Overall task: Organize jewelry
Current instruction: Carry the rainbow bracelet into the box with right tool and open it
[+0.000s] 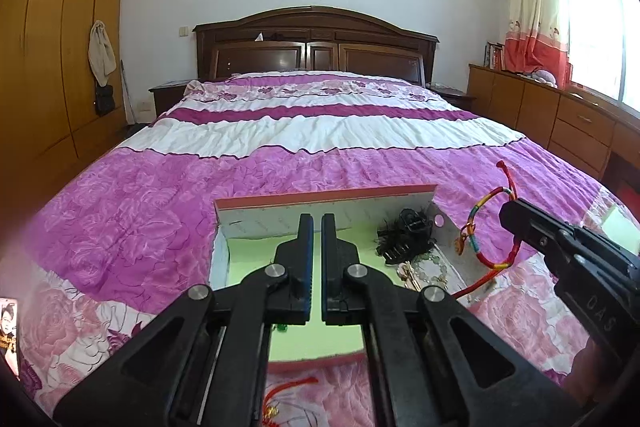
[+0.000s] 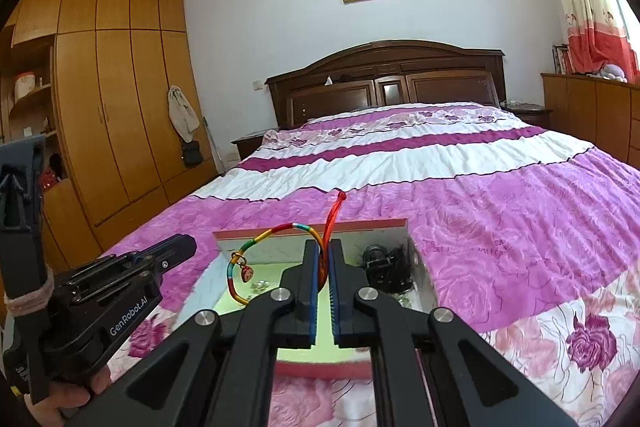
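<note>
An open box (image 1: 320,201) with a green floor and pink rim lies on the bed; it also shows in the right wrist view (image 2: 312,230). Inside at its right are black hair clips (image 1: 404,235) and pale beads (image 1: 430,269). My right gripper (image 2: 325,247) is shut on a multicoloured braided bracelet (image 2: 272,231) with a small charm and red cord, held above the box; from the left wrist view the bracelet (image 1: 486,197) hangs at the box's right side. My left gripper (image 1: 317,223) is shut and empty over the box's middle.
The box sits on a pink and white floral bedspread (image 1: 160,219). A red cord item (image 1: 288,393) lies on the bedspread below the box's near rim. A wooden wardrobe (image 2: 112,107) stands left, a low cabinet (image 1: 560,115) right.
</note>
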A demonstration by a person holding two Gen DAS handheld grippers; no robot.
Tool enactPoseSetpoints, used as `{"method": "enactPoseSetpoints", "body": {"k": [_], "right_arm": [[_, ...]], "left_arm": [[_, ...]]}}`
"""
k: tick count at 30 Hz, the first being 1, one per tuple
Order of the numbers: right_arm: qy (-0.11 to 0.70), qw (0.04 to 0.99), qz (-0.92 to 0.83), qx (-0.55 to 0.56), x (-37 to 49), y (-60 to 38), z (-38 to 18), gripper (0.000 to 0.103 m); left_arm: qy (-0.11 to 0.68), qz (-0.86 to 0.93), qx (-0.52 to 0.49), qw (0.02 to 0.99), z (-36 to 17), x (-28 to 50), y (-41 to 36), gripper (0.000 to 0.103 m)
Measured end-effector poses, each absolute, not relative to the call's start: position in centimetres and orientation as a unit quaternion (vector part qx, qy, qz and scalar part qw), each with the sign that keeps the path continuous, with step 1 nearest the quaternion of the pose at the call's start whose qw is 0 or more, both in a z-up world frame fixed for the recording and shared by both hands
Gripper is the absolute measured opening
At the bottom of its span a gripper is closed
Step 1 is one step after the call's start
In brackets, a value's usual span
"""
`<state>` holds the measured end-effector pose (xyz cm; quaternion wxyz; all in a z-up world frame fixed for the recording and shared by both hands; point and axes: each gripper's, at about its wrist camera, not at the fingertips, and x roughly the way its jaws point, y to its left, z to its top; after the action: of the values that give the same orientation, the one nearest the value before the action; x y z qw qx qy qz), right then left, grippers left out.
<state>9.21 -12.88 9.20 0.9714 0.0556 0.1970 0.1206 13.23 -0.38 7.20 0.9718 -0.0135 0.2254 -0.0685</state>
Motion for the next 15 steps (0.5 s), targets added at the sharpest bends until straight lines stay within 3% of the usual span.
{"method": "enactPoseSetpoints", "body": {"k": [15], "right_arm": [[0.255, 0.963, 0.081, 0.039, 14.6, -13.6, 3.8, 0.006]], "left_arm": [[0.289, -0.057, -0.011, 0.956, 1.7, 18.0, -2.3, 0.0]]}}
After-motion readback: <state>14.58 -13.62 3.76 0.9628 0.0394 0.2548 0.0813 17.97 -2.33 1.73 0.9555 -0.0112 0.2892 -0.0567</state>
